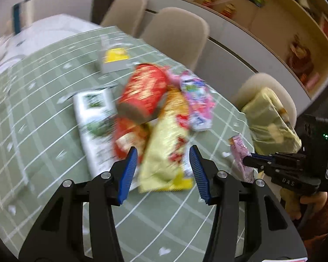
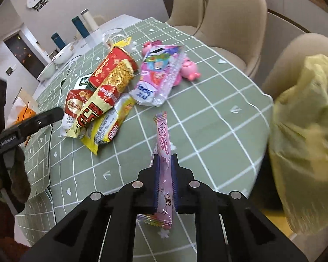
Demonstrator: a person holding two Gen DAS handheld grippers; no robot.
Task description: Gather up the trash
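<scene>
A pile of snack wrappers lies on the green checked tablecloth (image 2: 207, 118): a red tube (image 1: 144, 89) (image 2: 111, 65), a yellow packet (image 1: 166, 148) (image 2: 107, 100) and a pink-and-white pouch (image 1: 199, 100) (image 2: 157, 74). My left gripper (image 1: 163, 152) hangs open just above the near end of the yellow packet, its blue pads clear of it. My right gripper (image 2: 166, 174) is shut on a long pink wrapper (image 2: 163, 135) (image 1: 240, 152), whose far end points toward the pile. A yellow trash bag (image 2: 306, 142) (image 1: 271, 120) bulges at the table's right edge.
Beige chairs (image 2: 234, 15) line the far side of the table. A pink toy pig (image 2: 189, 68) lies behind the pouch. A printed leaflet (image 1: 94, 120) and a box with a yellow top (image 1: 116, 59) lie left of the pile. Bowls (image 2: 63, 54) and bottles (image 2: 79, 27) stand at the far end.
</scene>
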